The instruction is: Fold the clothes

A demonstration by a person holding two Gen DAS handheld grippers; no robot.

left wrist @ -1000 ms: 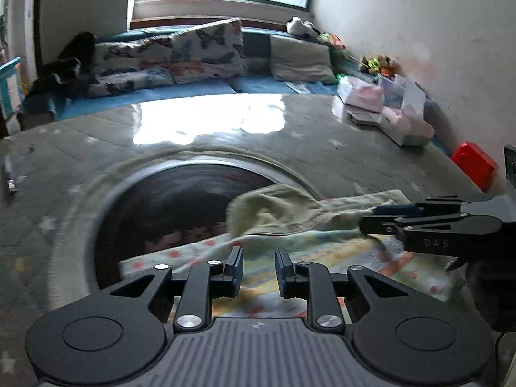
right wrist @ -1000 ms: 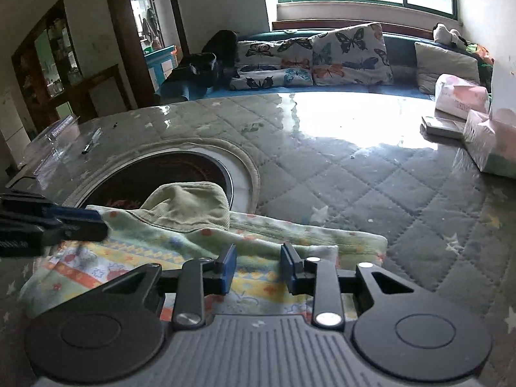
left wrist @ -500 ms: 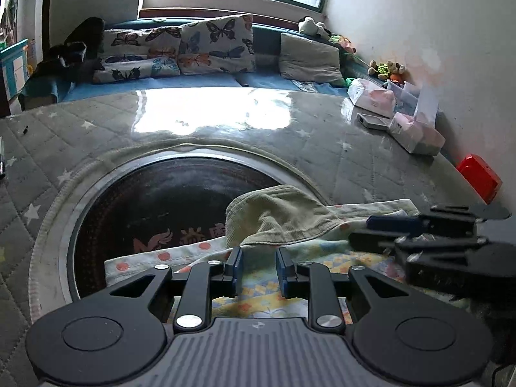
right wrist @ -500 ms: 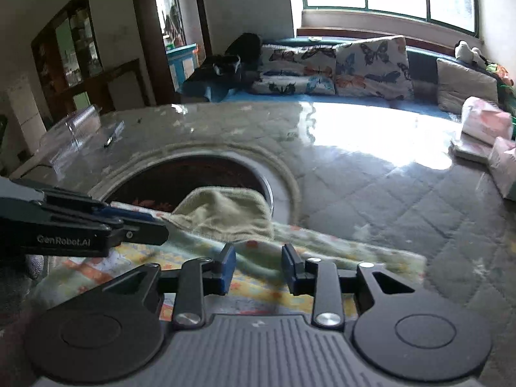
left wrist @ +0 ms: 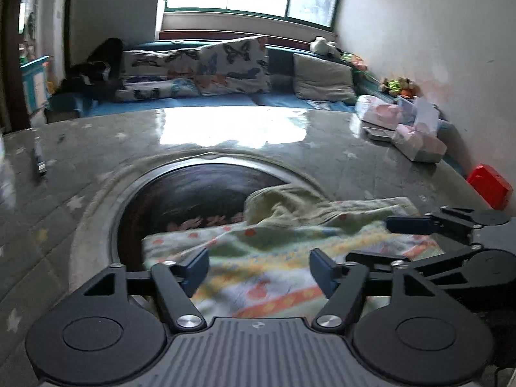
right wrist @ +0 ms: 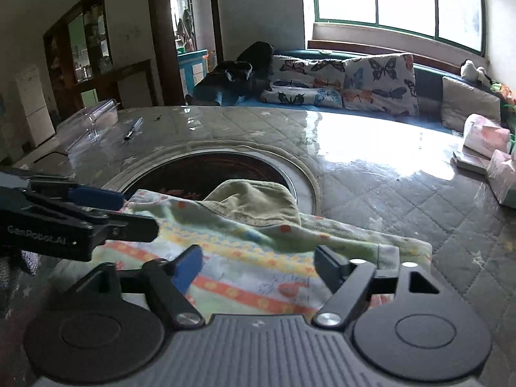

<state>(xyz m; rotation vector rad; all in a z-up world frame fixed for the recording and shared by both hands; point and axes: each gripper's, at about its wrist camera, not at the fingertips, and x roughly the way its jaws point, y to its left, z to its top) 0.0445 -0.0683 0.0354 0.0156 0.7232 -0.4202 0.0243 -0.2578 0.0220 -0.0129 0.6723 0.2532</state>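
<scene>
Daylight from the window (right wrist: pixel 400 3) glares off the tabletop (left wrist: pixel 232 129); fisheye edges bend, slightly blurred.

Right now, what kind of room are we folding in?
Most likely a home living room: a window bench with butterfly cushions, a quilted table holding the patterned garment, and a cabinet.

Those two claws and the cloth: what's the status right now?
Left claw open, right claw open, both over the cloth. Cloth lies loosely folded on the table, partly over the round dark inset. Nothing in the way.
</scene>
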